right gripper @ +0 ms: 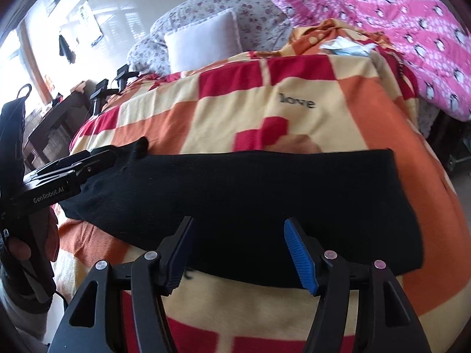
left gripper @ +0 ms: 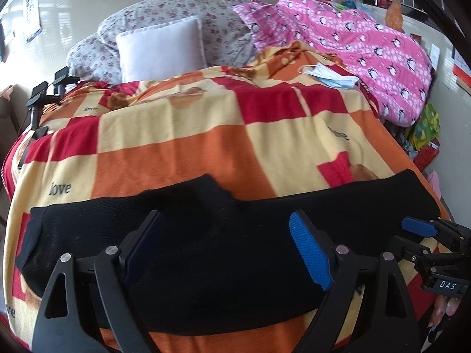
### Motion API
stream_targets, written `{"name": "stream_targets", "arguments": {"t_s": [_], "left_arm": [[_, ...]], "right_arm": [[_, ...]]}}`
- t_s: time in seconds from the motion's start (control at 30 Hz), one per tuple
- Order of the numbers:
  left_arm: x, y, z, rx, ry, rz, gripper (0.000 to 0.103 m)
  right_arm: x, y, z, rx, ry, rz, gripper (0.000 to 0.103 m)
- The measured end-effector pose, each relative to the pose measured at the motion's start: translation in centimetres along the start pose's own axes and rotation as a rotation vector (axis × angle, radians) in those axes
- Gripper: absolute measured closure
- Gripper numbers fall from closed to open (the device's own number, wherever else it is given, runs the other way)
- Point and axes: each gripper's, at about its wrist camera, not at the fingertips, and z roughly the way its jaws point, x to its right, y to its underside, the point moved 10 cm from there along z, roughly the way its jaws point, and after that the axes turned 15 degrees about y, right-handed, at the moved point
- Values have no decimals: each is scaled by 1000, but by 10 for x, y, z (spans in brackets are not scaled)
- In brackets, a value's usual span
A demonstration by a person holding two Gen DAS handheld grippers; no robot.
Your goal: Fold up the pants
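You are looking through two fisheye lenses that bow straight lines and darken the corners to black. Daylight enters from the far left, where the window (right gripper: pixel 17 44) is blown out to white and the glossy wall (left gripper: pixel 88 3) carries pale glare. The bed is evenly bright with soft shadows. The black pants (left gripper: pixel 206 235) read as a nearly featureless dark mass. The blanket (right gripper: pixel 294 103) is slightly blurred.

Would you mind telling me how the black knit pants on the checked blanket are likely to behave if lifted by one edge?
The black knit pants would probably drape limply, since they lie flat and follow the checked blanket. They look thin, so likely light. The knit texture should let the blue ribbed pads grip without much slipping.
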Motion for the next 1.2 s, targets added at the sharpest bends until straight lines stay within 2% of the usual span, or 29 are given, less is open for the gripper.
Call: {"name": "stream_targets", "arguments": {"t_s": [0.3,0.53,0.73,1.0,1.2], "left_arm": [[35,-2,22,-40,37,60,15],[48,-1,38,-76,58,68,15],[70,-4,56,-121,112,90,15],[133,-13,85,-207,244,207,15],[181,-21,122,-298,376,283,15]], "right_arm": [[31,1,-2,2,24,49,39],[43,2,-5,2,45,52,38],[68,10,-18,1,81,74,36],[103,27,-17,-32,120,139,34],[104,25,-18,0,39,183,34]]}}
